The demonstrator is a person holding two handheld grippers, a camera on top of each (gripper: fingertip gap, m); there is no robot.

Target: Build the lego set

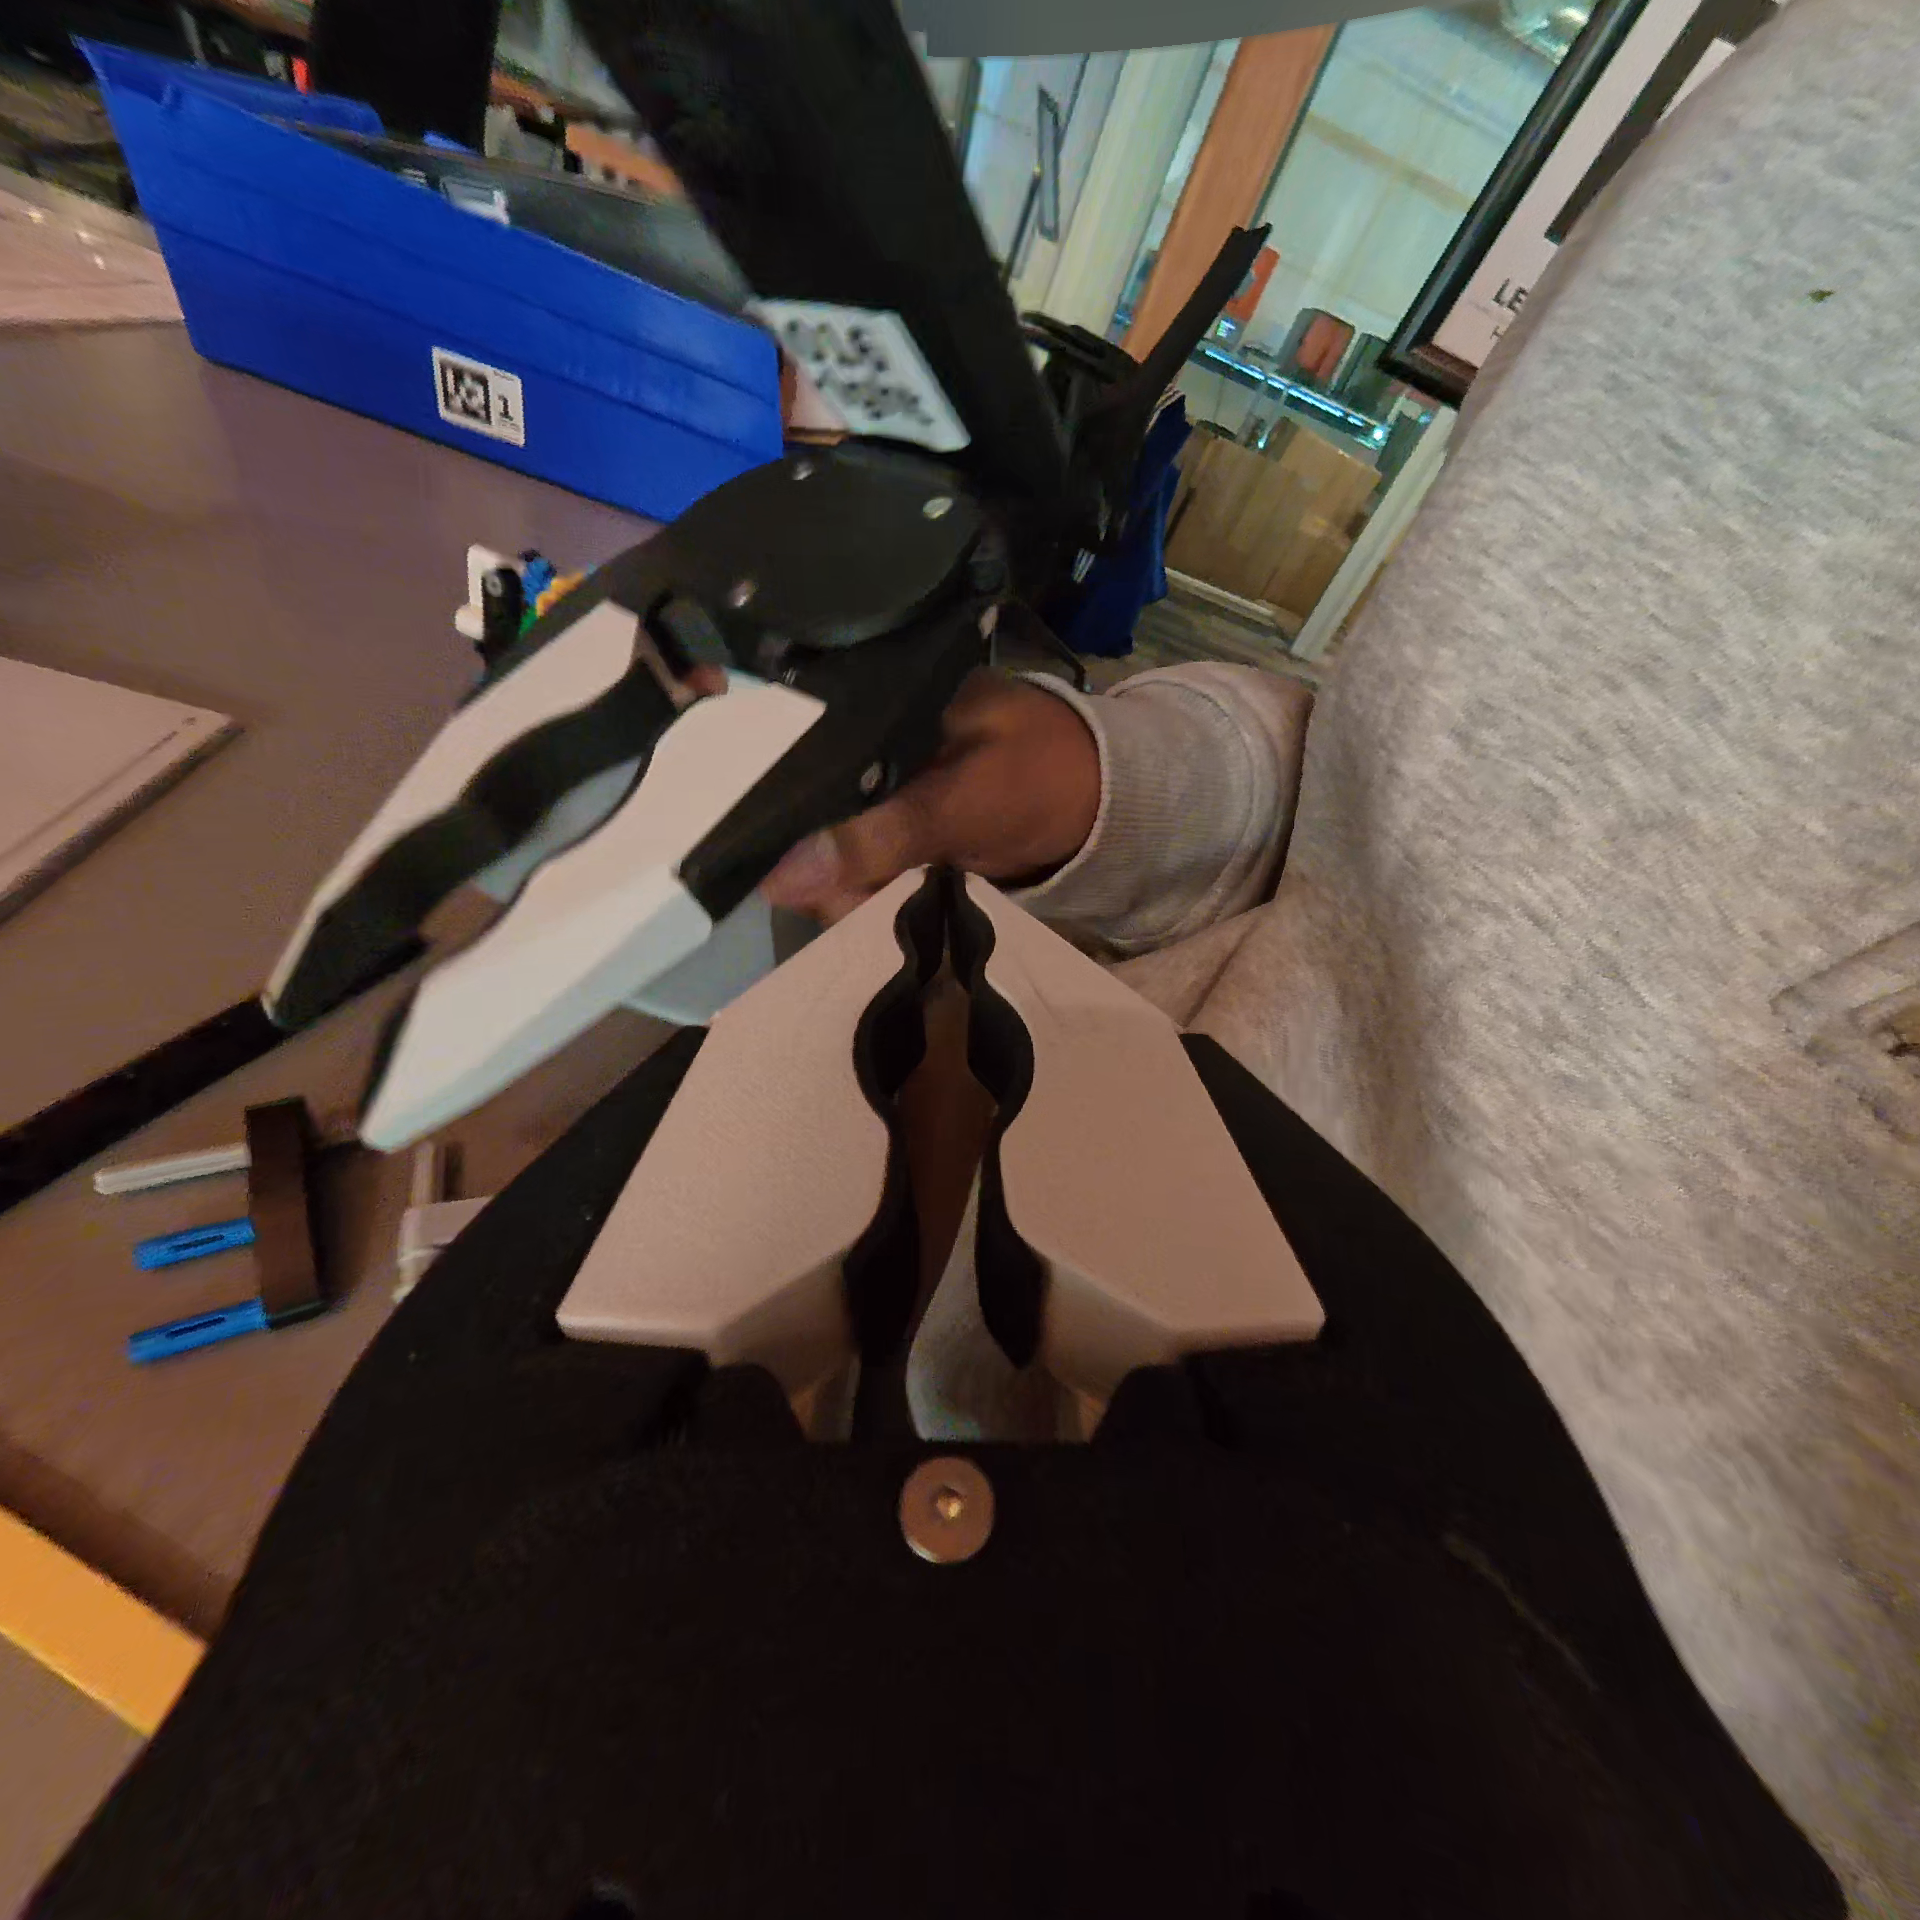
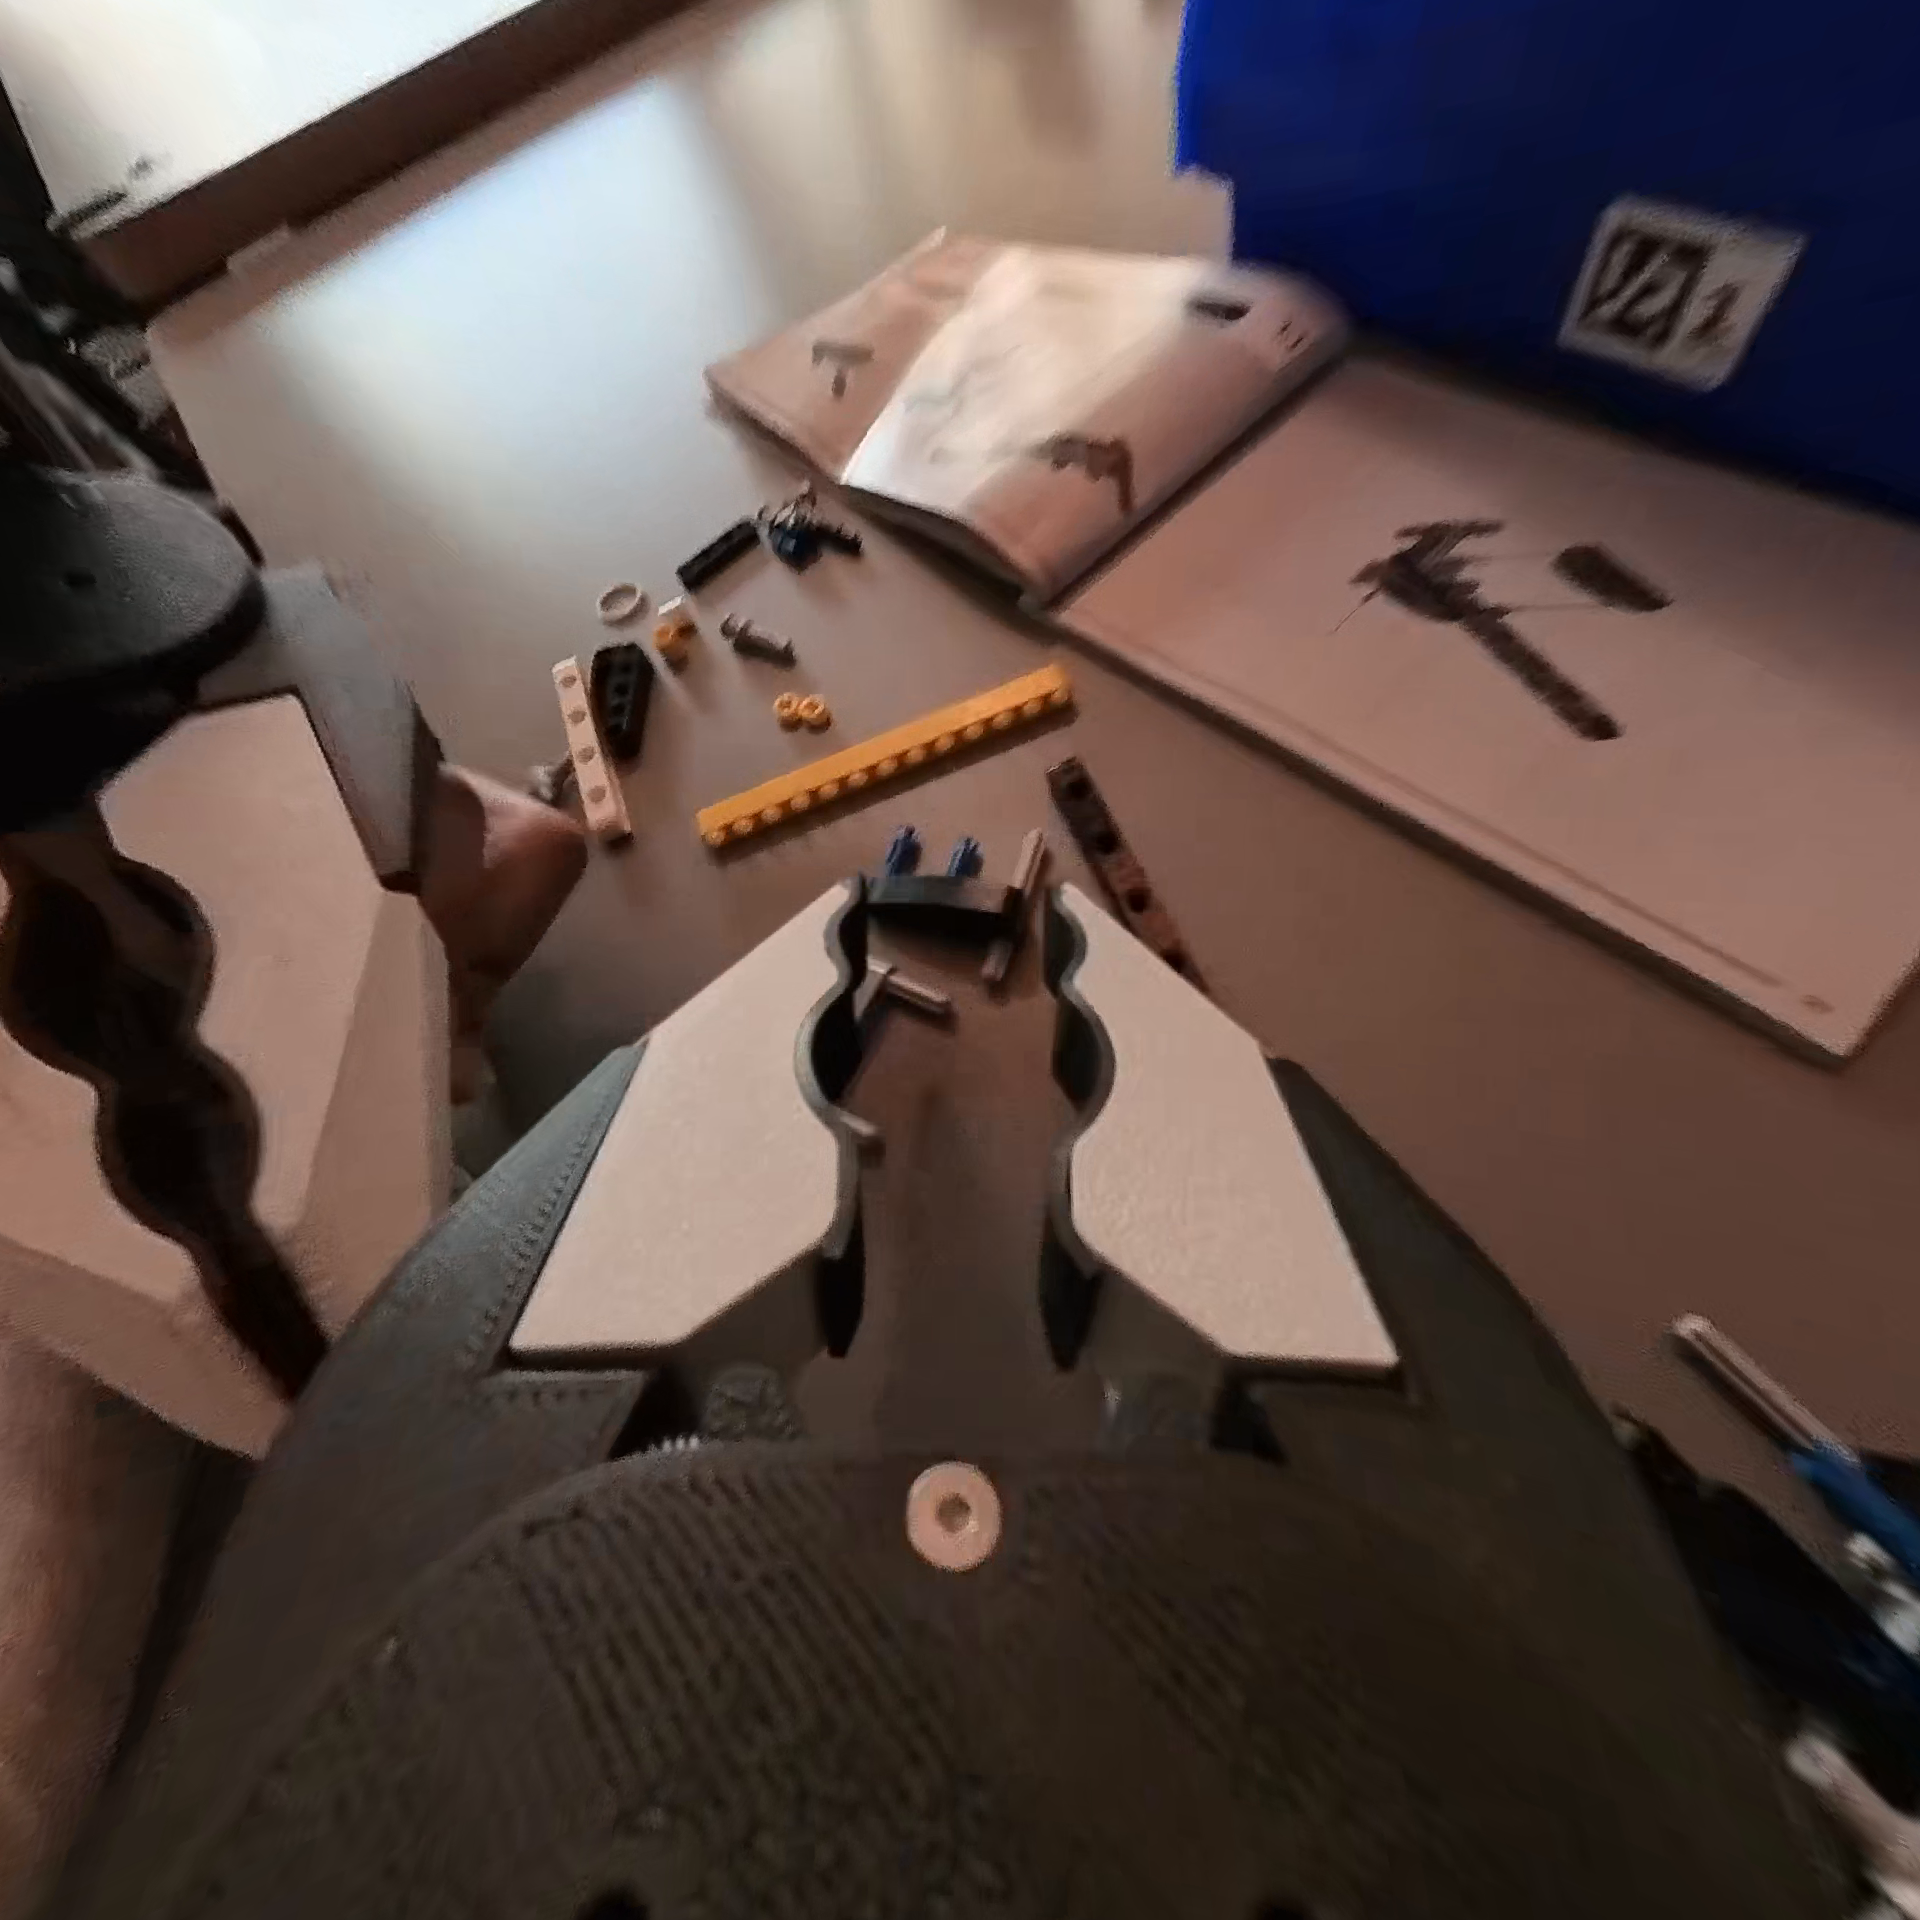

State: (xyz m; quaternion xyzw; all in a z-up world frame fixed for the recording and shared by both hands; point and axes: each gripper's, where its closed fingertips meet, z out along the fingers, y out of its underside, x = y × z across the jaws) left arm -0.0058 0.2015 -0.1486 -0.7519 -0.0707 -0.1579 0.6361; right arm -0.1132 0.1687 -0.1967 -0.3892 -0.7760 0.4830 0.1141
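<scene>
A short black beam [image 2: 940, 896] with two blue pins [image 2: 935, 852] and a grey axle [image 2: 1029, 862] lies on the brown table. My right gripper [image 2: 956, 899] is open, its fingertips on either side of this beam and just above it. In the left wrist view the same beam [image 1: 283, 1210] lies under the right gripper [image 1: 332, 1065], which a hand [image 1: 966, 790] holds. My left gripper [image 1: 940, 896] is shut and empty, raised near the person's grey sleeve. It also shows at the left of the right wrist view [image 2: 125, 935].
Loose parts lie ahead: a long yellow beam [image 2: 883, 753], a white beam [image 2: 592, 748], a black beam [image 2: 623, 691], a dark beam [image 2: 1107, 852] and small bits. Open instruction booklets [image 2: 1039, 416] and a blue bin [image 2: 1558, 208] stand behind. A small built piece [image 1: 509, 603] sits farther off. My hands' fingertips stand some 12 cm from each other.
</scene>
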